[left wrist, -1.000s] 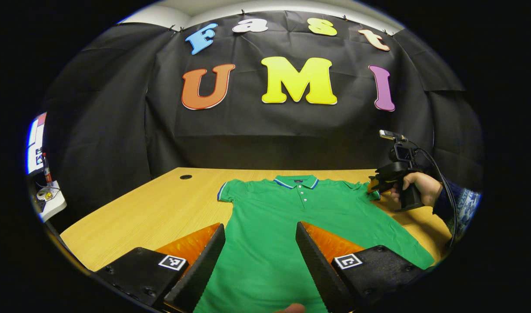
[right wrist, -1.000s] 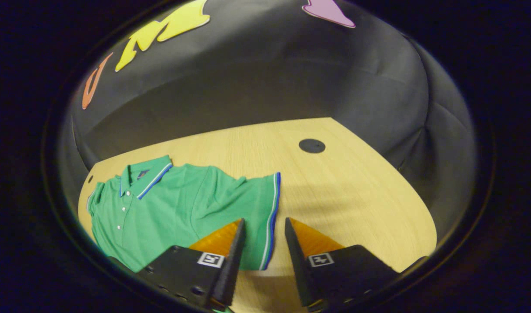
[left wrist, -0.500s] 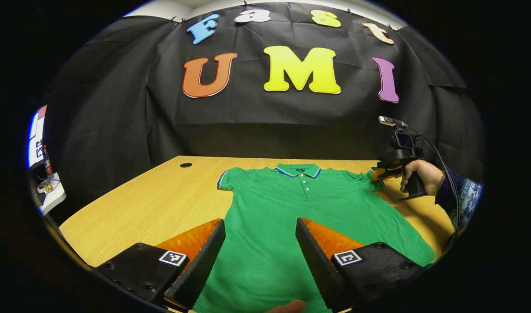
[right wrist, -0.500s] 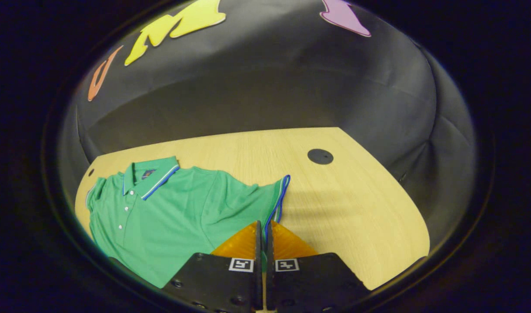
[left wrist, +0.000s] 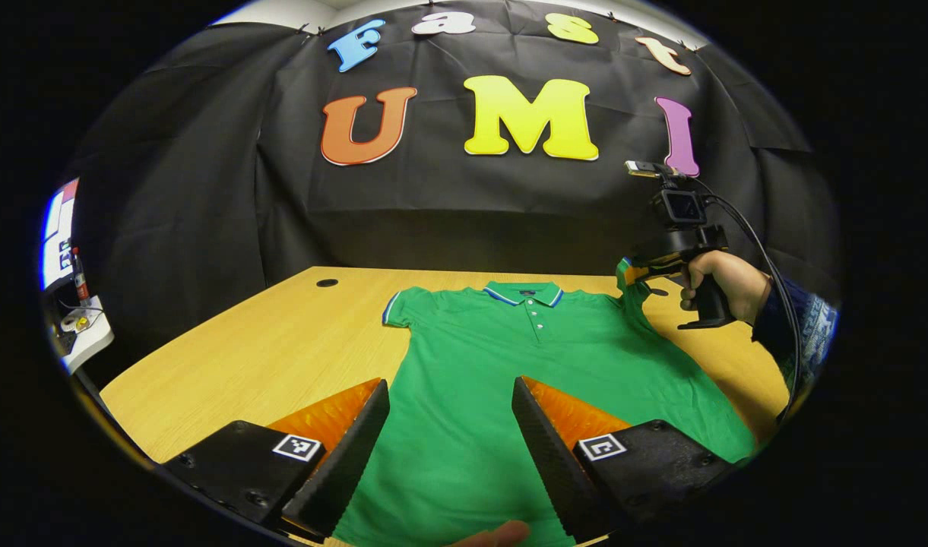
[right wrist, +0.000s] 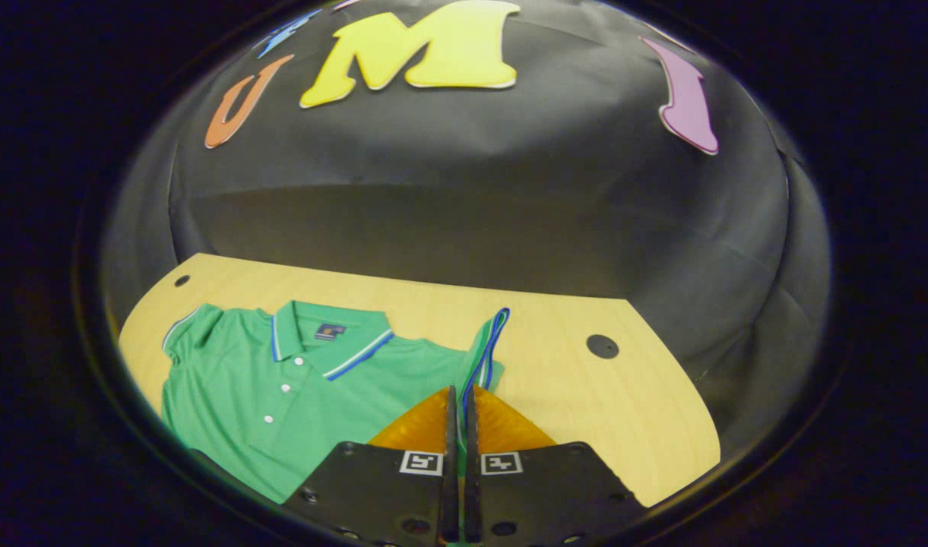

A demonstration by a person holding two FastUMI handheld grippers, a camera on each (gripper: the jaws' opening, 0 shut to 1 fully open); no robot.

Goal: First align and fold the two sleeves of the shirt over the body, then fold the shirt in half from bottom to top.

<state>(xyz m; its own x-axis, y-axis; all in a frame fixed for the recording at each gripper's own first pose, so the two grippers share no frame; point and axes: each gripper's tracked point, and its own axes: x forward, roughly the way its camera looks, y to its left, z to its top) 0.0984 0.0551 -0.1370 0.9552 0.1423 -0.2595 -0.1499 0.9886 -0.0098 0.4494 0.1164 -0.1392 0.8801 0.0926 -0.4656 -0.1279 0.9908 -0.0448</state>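
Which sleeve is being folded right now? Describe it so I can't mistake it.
On the wooden table lies a green polo shirt. Its held sleeve is pinched in the right gripper and lifted off the wood; the other sleeve lies flat.

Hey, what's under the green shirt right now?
The green shirt lies flat on the wooden table; whatever it covers is hidden. The right gripper pinches one sleeve and holds it up off the table.
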